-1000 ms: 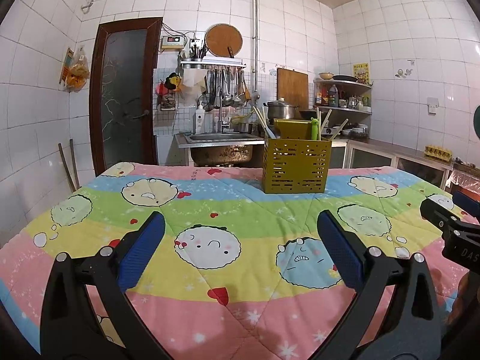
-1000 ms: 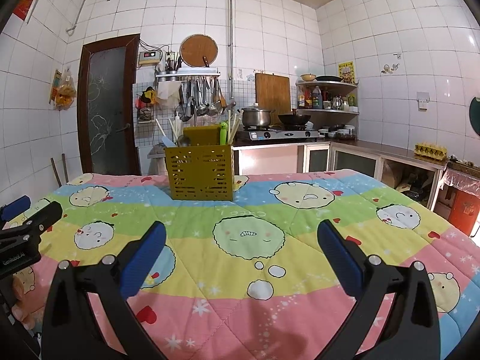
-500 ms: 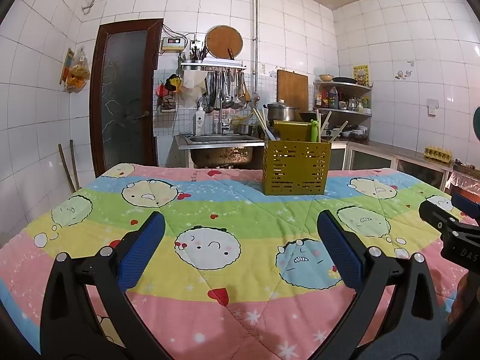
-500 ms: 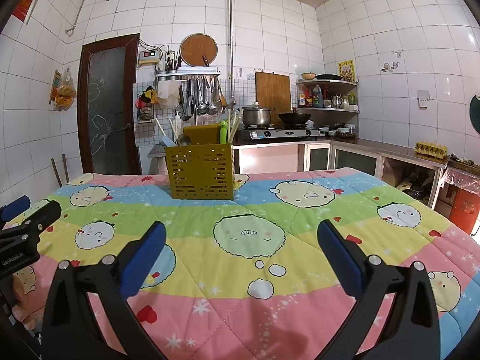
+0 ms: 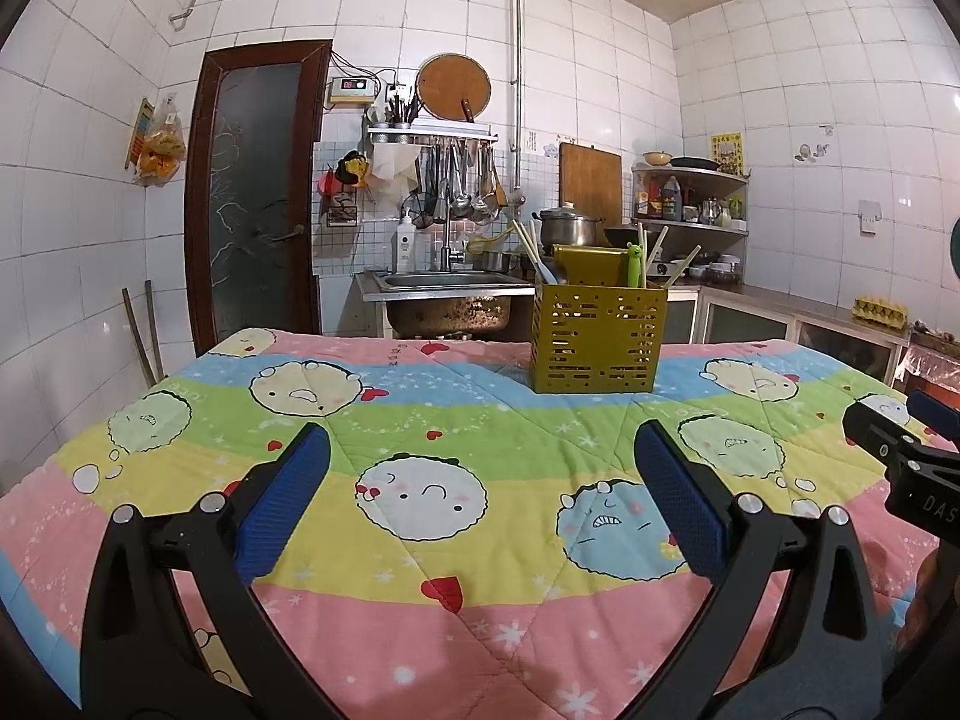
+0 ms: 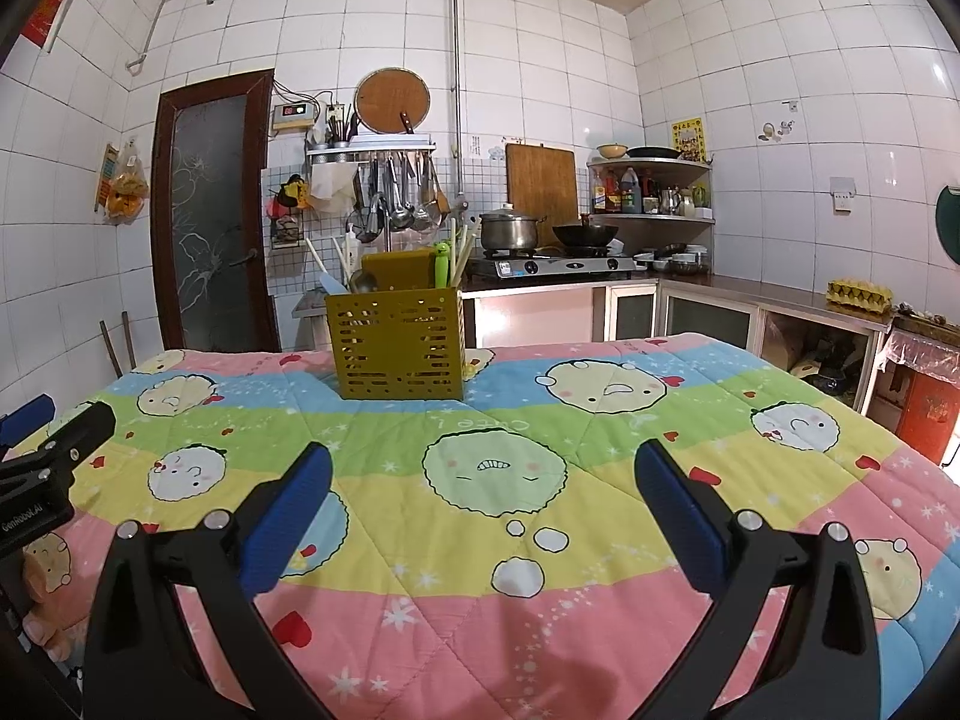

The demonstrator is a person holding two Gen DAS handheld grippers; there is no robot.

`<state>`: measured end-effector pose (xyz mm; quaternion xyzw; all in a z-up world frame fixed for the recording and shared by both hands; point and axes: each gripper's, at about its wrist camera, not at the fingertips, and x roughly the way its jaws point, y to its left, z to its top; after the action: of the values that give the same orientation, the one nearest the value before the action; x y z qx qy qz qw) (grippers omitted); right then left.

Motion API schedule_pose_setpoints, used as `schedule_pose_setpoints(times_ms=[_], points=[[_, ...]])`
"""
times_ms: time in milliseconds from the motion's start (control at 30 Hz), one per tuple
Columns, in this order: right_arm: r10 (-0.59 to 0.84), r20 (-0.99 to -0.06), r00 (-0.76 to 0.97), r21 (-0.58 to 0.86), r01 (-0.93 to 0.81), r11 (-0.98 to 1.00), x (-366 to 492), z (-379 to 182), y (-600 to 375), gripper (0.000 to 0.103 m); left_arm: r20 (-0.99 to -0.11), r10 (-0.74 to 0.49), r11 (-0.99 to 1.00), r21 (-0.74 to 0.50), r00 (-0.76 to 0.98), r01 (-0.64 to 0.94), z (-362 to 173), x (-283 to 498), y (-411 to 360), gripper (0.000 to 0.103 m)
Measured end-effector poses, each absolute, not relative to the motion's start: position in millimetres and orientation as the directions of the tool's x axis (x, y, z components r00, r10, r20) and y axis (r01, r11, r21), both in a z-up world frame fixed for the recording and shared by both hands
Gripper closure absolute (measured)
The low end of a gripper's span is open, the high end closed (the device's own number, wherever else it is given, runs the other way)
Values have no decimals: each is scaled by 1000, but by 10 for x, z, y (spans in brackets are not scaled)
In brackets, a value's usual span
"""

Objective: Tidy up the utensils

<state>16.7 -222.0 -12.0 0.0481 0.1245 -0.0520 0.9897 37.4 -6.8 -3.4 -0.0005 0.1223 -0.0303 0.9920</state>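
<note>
We hold the left gripper (image 5: 474,480) low over the quilt (image 5: 456,426), its two blue pads (image 5: 282,504) spread wide apart with nothing between them. The right gripper (image 6: 477,483) sits the same way, fingers released and empty, over the quilt's yellow and green bands.

The caddy (image 5: 598,339) stands upright near the far edge of the quilt, well apart from both grippers. From the left wrist camera it lies ahead and a bit to the right; from the right wrist camera the caddy (image 6: 401,343) lies ahead and to the left. It is olive yellow with slotted walls. Out of its top stick several pale chopsticks (image 5: 525,240), leaning outward, a green-handled utensil (image 5: 634,264) with a small figure on its end, a dark ladle (image 6: 362,280) and a pale blue spatula (image 6: 329,283) (we cannot tell which compartment each one stands in).

Each gripper shows at the edge of the other's view: the right one at the far right of the left camera, the left one at the far left of the right camera, both near the quilt's sides.

Behind the table we see a steel sink (image 5: 447,288), a rack of hanging ladles (image 5: 459,180), a pot (image 6: 510,231) and a wok (image 6: 585,234) on a stove (image 6: 555,266), and a dark door (image 5: 255,192).
</note>
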Motion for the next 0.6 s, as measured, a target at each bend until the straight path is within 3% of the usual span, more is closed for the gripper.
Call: schedule_pose_setpoints(times_ms=[600], points=[[-95,-253,963,77,118,990,170,-126,-2214,4,-242,-60,998,-8,968,60,-29,379,-70,5]])
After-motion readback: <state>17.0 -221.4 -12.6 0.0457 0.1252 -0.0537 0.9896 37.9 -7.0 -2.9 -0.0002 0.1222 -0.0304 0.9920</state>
